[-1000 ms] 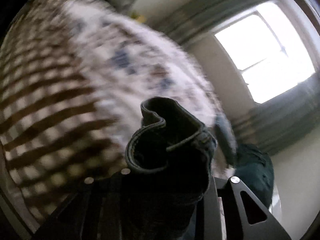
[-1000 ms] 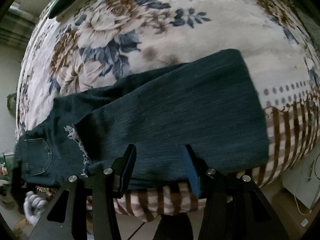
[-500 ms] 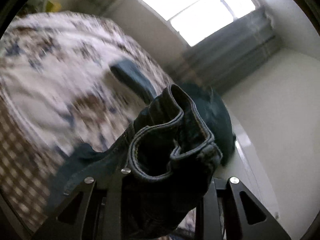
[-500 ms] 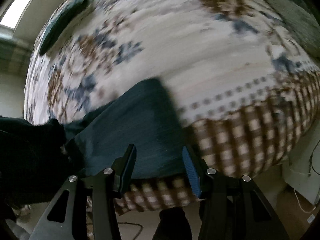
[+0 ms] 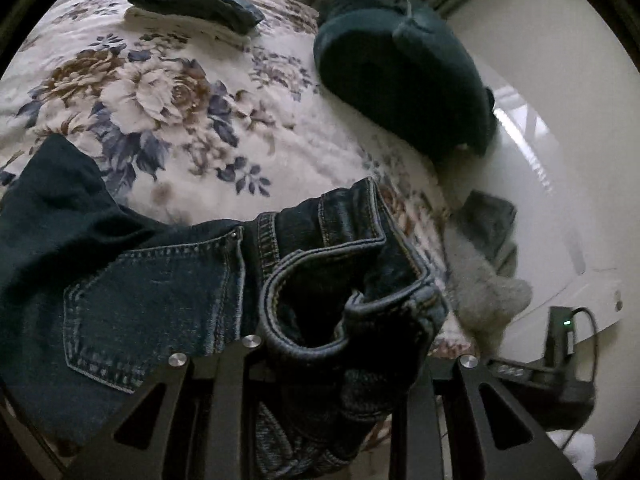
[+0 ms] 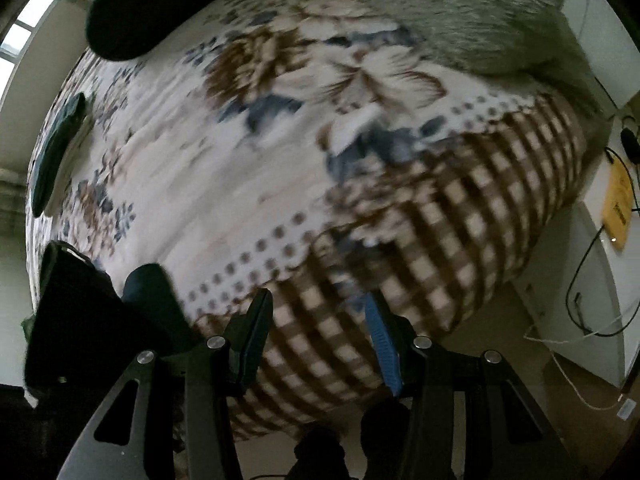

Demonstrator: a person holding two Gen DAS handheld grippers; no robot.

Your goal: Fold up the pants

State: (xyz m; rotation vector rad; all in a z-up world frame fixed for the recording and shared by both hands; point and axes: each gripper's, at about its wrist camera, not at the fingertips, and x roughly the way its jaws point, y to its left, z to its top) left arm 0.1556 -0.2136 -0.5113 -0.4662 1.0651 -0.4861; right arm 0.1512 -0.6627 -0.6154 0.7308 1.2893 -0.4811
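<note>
floral bedspread under jeans, dark pillow near wall.

One pair of jeans on the bed, one folded stack at its far edge, one dark cushion, one grey furry throw, two tongs.

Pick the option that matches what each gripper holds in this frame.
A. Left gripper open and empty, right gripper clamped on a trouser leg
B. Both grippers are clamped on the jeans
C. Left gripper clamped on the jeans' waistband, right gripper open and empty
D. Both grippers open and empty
C: the left gripper pinches the bunched waistband of the jeans, while the right gripper has only bedspread visible between its parted fingers.
</note>
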